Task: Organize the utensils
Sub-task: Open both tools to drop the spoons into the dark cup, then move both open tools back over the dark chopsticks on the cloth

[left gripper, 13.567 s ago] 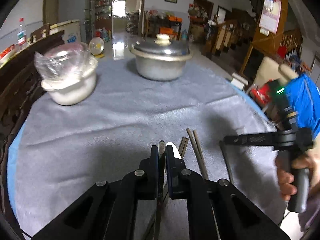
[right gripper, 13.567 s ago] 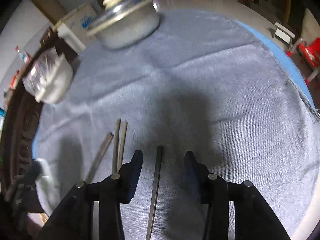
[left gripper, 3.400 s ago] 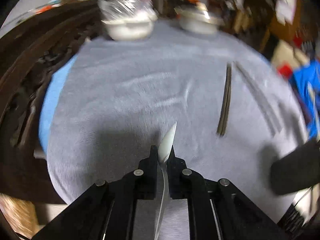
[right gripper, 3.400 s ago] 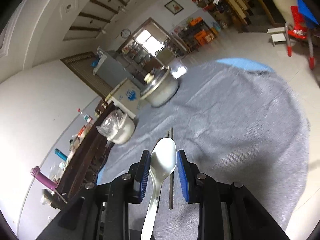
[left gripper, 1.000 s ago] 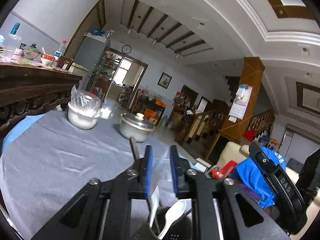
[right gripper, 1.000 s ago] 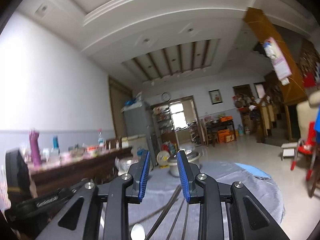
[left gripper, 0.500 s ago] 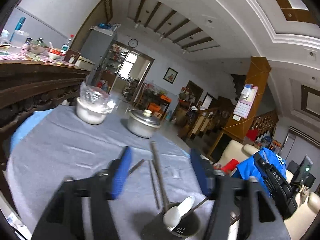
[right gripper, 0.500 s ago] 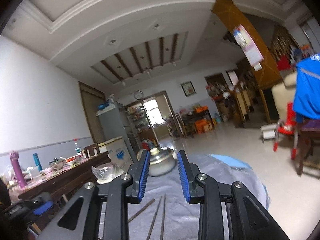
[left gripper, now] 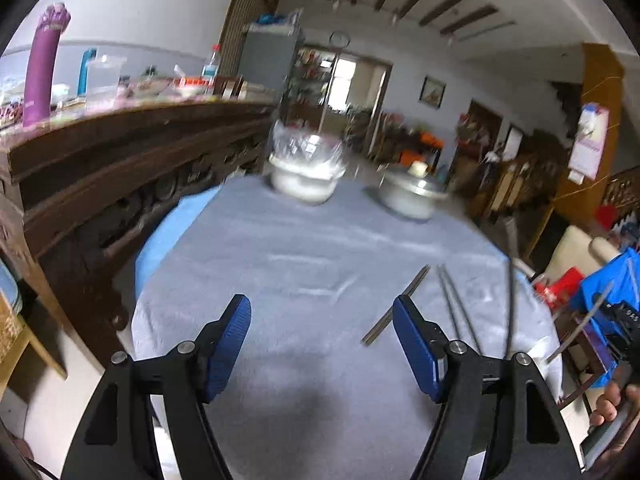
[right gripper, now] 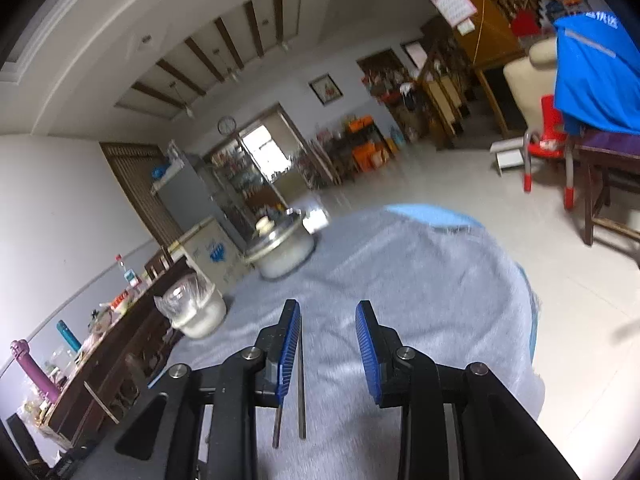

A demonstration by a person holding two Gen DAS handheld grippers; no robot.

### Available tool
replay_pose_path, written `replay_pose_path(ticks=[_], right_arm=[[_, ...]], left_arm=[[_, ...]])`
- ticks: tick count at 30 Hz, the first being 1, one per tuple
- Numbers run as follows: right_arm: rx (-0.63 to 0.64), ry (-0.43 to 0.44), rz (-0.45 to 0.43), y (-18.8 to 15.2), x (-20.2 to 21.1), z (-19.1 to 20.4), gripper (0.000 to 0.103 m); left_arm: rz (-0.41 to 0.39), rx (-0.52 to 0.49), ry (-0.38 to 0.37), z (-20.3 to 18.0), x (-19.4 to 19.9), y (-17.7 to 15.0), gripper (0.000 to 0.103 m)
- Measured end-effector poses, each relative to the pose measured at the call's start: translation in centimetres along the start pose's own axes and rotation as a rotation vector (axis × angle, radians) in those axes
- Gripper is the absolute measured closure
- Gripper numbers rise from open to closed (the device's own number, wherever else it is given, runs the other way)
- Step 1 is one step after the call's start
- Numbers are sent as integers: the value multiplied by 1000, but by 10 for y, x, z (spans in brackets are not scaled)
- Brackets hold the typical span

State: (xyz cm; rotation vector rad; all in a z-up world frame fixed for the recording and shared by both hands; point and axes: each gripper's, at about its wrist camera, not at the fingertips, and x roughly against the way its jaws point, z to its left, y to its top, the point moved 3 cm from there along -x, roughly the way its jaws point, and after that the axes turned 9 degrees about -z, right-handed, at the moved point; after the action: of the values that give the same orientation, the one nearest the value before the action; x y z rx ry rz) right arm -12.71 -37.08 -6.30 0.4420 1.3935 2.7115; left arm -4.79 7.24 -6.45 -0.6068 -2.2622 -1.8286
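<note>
Chopsticks [left gripper: 394, 306] are what remains for me: thin, stiff, light sticks lying flat on the cloth of the desk [left gripper: 280, 264], slick enough to roll or slip, so I would pinch one near its middle, across its width. My left hand-held gripper [left gripper: 322, 340] has its jaws opening, nothing between them, with the sticks just right of its right finger. My right hand-held gripper [right gripper: 328, 340] stands partly spread and empty, two sticks [right gripper: 301, 396] lying on the cloth below its left finger. A second ago both cameras looked up at the ceiling and my left one pinched a spoon over a dark holder; now both look down at the desk.
</note>
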Motion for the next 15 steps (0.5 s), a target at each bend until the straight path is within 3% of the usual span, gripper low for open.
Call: replay_pose_path(ticks=[9, 15], right_arm=[[-11, -14, 79, -12, -14, -5, 71], [-2, -14, 119, -19, -23, -4, 71]], left_arm=[[83, -37, 57, 4, -22, -15, 29], [114, -136, 95, 2, -47, -12, 29]])
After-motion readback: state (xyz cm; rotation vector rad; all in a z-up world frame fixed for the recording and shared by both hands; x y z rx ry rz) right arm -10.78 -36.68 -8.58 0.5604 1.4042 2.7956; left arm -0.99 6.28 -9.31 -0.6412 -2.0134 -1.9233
